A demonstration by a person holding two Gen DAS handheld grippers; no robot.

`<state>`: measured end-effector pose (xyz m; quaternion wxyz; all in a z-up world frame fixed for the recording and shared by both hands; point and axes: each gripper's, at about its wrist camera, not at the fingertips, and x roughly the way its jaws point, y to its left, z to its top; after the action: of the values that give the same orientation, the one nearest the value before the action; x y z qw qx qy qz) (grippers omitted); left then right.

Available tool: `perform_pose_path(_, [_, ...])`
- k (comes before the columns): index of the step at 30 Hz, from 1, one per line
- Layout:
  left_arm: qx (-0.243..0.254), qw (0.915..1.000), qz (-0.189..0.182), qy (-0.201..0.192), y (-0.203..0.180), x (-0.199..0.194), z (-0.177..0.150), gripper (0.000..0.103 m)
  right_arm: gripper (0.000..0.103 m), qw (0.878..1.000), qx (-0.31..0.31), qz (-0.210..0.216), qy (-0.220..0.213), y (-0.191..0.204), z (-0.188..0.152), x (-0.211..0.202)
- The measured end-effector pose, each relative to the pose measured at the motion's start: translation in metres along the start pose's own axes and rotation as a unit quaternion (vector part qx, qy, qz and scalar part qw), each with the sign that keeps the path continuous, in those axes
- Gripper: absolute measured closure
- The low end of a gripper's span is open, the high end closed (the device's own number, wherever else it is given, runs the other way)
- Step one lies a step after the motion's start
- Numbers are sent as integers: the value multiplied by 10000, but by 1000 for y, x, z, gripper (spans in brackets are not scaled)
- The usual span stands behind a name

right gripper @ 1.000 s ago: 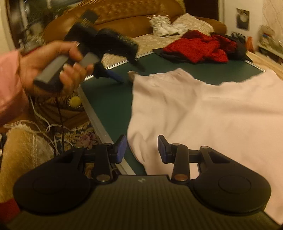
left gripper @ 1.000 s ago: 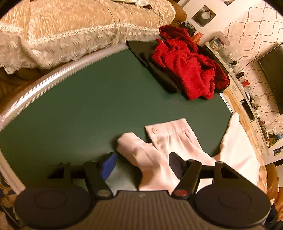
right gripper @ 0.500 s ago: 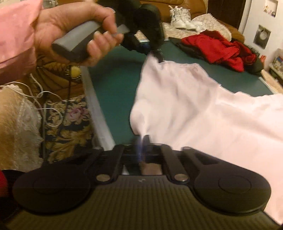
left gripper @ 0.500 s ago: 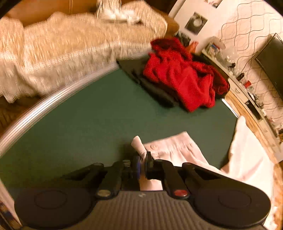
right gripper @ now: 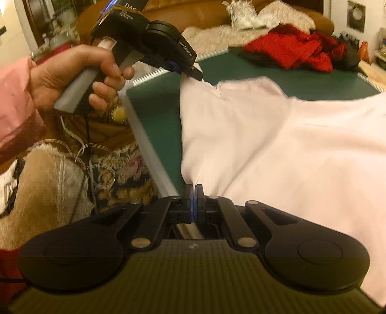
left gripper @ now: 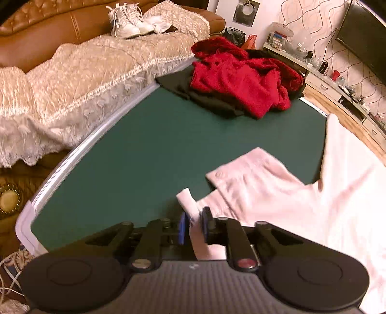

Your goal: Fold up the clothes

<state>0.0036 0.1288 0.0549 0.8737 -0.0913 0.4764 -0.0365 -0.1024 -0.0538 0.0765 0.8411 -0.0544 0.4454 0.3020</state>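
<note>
A pale pink shirt (left gripper: 313,207) (right gripper: 277,145) lies spread over the green table (left gripper: 168,149) (right gripper: 156,106). My left gripper (left gripper: 194,225) is shut on a fold of its edge close to the buttoned cuff (left gripper: 238,169). In the right wrist view that same left gripper (right gripper: 195,72), held by a hand (right gripper: 72,72), pinches the shirt's far corner and lifts it a little. My right gripper (right gripper: 193,193) is shut on the shirt's near corner by the table's metal rim (right gripper: 149,149). The shirt's left edge runs taut between the two grippers.
A red garment (left gripper: 241,74) (right gripper: 299,48) lies heaped on a black one (left gripper: 193,91) at the table's far end. Beyond the rim stands a sofa with a lace cover (left gripper: 84,79) and white shoes (left gripper: 130,19). A shelf and TV (left gripper: 361,33) line the right wall.
Both grippers went from open to shut on the pink shirt's edge. The left gripper has risen with its corner, pulling the edge taut.
</note>
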Motion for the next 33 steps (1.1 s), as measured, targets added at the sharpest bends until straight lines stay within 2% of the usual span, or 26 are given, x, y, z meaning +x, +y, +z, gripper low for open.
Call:
perform_pose_path(1, [-48,10000,-27,61,3,3,-2,56,101,10000,-22,8,89,0,-1,2])
perform_pose_path(2, [-95,9999,-59,101,5,5,-4,46,99,9998,-44,17,179,1,-3,3])
perform_pose_path(3, [-137,9998,-112,51,6,4,-5,45,99,9996,-66,25,268,1,-4,5])
perform_pose_path(4, [-156,9997,-166,14,8,3,-6,46,93,9996,-56,33,273,0,-4,3])
perform_pose_path(6, [-202,9995,-244,-27,10,2,-7,45,72,9999,18,72,70,-9,4,-5])
perform_pose_path(7, [-234,9994,-256,-27,11,4,-7,45,57,9999,83,94,-71,-17,12,-8])
perform_pose_path(12, [-471,9983,-314,-132,18,6,-12,45,54,9956,496,500,-623,-69,70,-15])
perform_pose_path(14, [-512,9981,-293,-186,18,4,-15,45,48,9929,728,572,-746,-93,100,-6])
perform_pose_path(20, [-443,9986,-105,-273,12,-1,-25,45,48,9976,676,-7,113,-135,179,94])
perform_pose_path(25, [-143,9992,74,-373,5,-3,-30,44,49,9962,614,35,624,-134,191,148])
perform_pose_path(26, [-67,9991,109,-394,4,-3,-31,44,55,9960,591,45,667,-135,193,153])
perform_pose_path(27, [-2,9991,138,-403,2,-3,-32,43,66,9961,527,77,702,-133,194,155])
perform_pose_path(28, [60,9990,166,-413,0,-3,-32,43,90,9963,436,123,731,-130,195,154])
perform_pose_path(30, [181,9987,218,-430,-3,-3,-34,43,90,9965,193,236,776,-122,197,152])
perform_pose_path(33, [301,9983,229,-449,-3,-3,-36,42,91,9960,-194,742,451,-111,196,140])
